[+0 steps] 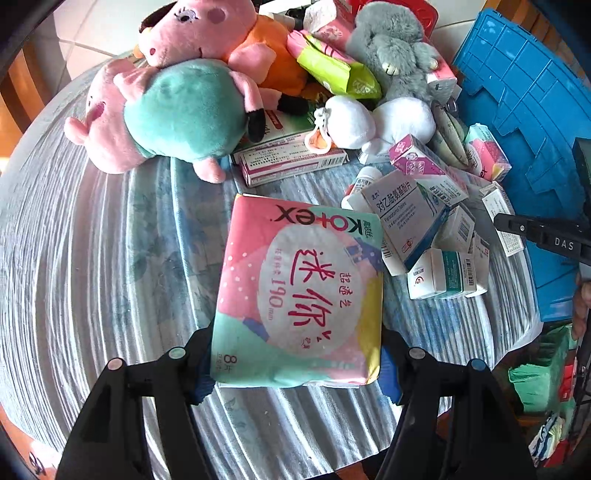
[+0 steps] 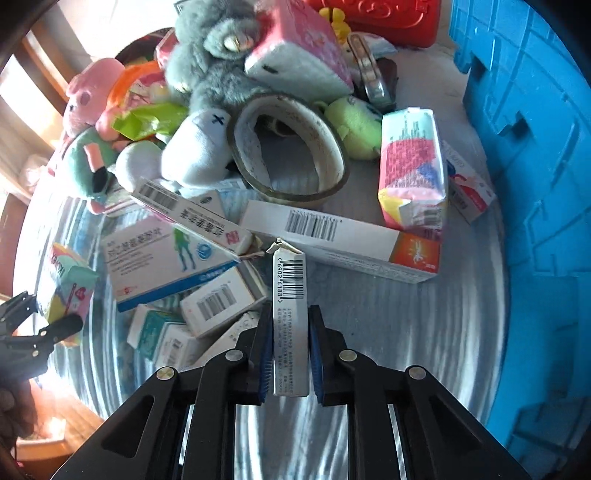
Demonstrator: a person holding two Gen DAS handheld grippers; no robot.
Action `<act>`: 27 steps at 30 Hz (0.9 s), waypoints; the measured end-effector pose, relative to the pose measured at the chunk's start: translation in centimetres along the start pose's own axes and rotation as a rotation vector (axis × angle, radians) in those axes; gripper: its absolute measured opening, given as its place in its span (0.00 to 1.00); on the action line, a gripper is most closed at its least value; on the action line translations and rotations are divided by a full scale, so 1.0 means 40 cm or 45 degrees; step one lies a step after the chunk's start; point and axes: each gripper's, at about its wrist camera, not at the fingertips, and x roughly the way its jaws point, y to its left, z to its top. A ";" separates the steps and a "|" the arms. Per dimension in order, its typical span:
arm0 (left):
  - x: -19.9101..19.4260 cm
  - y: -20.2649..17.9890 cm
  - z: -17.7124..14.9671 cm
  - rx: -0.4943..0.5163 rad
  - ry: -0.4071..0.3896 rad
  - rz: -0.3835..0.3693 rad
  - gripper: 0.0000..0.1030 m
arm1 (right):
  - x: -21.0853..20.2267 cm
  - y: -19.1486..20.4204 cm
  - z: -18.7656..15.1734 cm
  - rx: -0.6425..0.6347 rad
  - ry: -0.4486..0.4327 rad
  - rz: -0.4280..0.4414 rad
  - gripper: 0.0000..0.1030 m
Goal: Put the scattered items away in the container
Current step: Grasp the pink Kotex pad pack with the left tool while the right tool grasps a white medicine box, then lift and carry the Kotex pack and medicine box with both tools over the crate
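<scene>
My left gripper (image 1: 295, 363) is shut on a pink and green Kotex pad pack (image 1: 299, 291), held above the striped tablecloth (image 1: 92, 258). My right gripper (image 2: 290, 360) is shut on a narrow white medicine box (image 2: 290, 314) with a barcode, held end-on near a heap of medicine boxes (image 2: 173, 258). The blue plastic container (image 2: 535, 184) stands at the right in both views, also in the left wrist view (image 1: 517, 92). The right gripper's tip (image 1: 543, 236) shows at the right edge of the left wrist view.
Plush toys lie at the back: two pink pigs (image 1: 166, 110), a grey animal (image 1: 391, 48), a white one (image 1: 369, 122). A tape roll (image 2: 291, 147), a tissue pack (image 2: 412, 166), a long white box (image 2: 340, 240) and a red box (image 2: 388, 18) lie near the container.
</scene>
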 end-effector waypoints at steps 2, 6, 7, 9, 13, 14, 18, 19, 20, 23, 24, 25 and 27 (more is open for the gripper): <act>-0.008 -0.005 -0.027 -0.002 -0.019 0.015 0.65 | -0.037 0.010 0.000 -0.006 -0.028 0.010 0.16; -0.064 -0.001 -0.014 -0.004 -0.056 0.049 0.66 | -0.107 0.013 -0.009 -0.006 -0.074 0.040 0.16; -0.058 -0.022 0.010 -0.004 -0.065 0.062 0.66 | -0.129 0.003 -0.011 -0.008 -0.089 0.050 0.16; -0.093 -0.021 0.028 -0.005 -0.092 0.076 0.66 | -0.160 0.025 0.011 -0.015 -0.120 0.065 0.17; -0.161 -0.049 0.083 0.003 -0.162 0.110 0.66 | -0.212 0.082 0.049 -0.027 -0.190 0.094 0.17; -0.185 -0.045 0.092 0.002 -0.180 0.115 0.66 | -0.226 0.092 0.062 -0.027 -0.209 0.104 0.17; -0.265 -0.049 0.132 -0.009 -0.254 0.143 0.66 | -0.311 0.118 0.088 -0.044 -0.286 0.132 0.17; -0.280 -0.054 0.142 -0.012 -0.272 0.148 0.66 | -0.332 0.123 0.095 -0.049 -0.304 0.138 0.17; -0.295 -0.057 0.151 -0.012 -0.288 0.150 0.66 | -0.352 0.127 0.100 -0.054 -0.320 0.143 0.17; -0.336 -0.068 0.173 -0.009 -0.329 0.145 0.66 | -0.407 0.138 0.114 -0.067 -0.364 0.157 0.17; -0.350 -0.071 0.180 -0.005 -0.343 0.146 0.66 | -0.423 0.141 0.118 -0.071 -0.377 0.160 0.17; -0.363 -0.075 0.186 0.000 -0.353 0.148 0.66 | -0.438 0.144 0.121 -0.075 -0.390 0.163 0.17; -0.387 -0.084 0.199 0.005 -0.375 0.153 0.66 | -0.467 0.149 0.128 -0.084 -0.418 0.171 0.17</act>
